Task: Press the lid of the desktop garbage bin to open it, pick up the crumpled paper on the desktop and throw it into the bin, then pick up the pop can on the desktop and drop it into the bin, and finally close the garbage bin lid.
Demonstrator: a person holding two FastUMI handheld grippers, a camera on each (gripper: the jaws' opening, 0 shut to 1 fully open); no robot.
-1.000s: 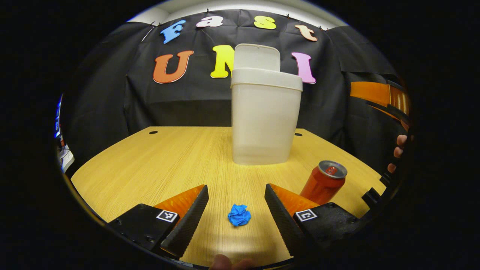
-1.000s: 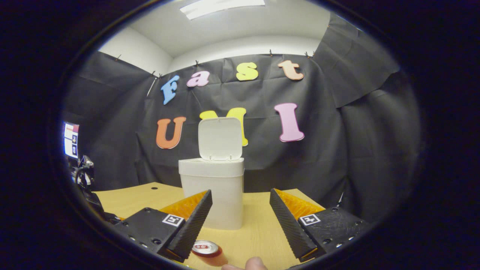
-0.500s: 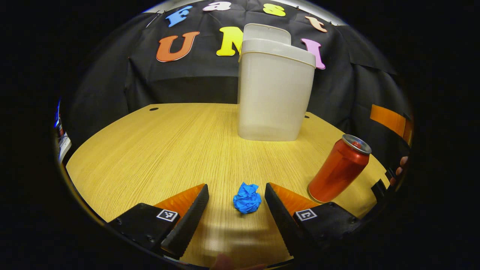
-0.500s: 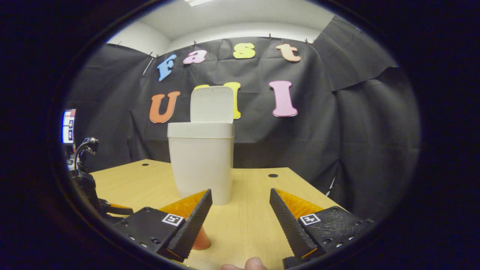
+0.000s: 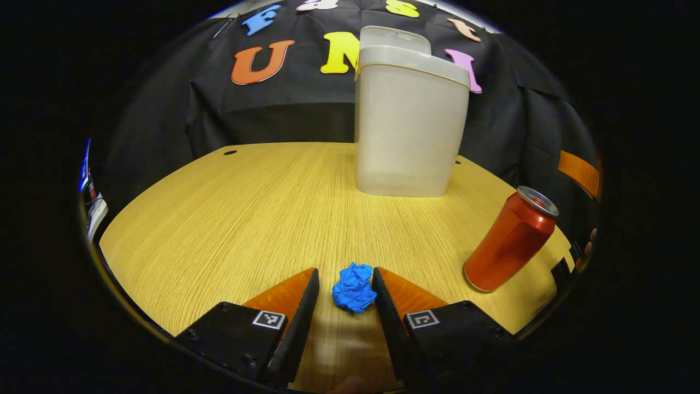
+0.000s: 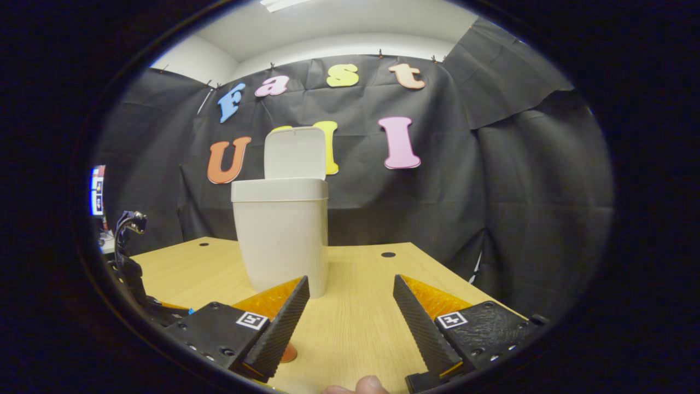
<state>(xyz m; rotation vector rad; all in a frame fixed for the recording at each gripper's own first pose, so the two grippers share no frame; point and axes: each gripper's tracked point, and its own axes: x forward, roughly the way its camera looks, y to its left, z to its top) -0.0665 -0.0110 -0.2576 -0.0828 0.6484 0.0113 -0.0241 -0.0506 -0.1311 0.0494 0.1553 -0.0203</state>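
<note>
A blue crumpled paper (image 5: 354,287) lies on the wooden desktop (image 5: 219,219), between the fingers of my left gripper (image 5: 344,272). Its right finger touches the paper, and a narrow gap shows on the left side. The red pop can (image 5: 511,238) stands upright to the right of it. Behind, the white bin (image 5: 410,126) stands with its lid (image 5: 394,38) raised. In the right gripper view, my right gripper (image 6: 350,284) is open and empty above the desktop (image 6: 361,328). The bin (image 6: 281,241), its lid (image 6: 295,153) up, is ahead-left, and the can's base (image 6: 287,353) peeks out behind one finger.
The black cloth wall closes off the back and sides of the desktop. Small round holes (image 5: 230,152) sit near the far corners. A person's fingertips (image 5: 591,241) show at the right edge, near the can. A dark stand with a cable (image 6: 124,241) is at the far left.
My left gripper has moved forward and down over the blue paper and its fingers have narrowed around it. The right gripper has lowered a little and stayed open.
</note>
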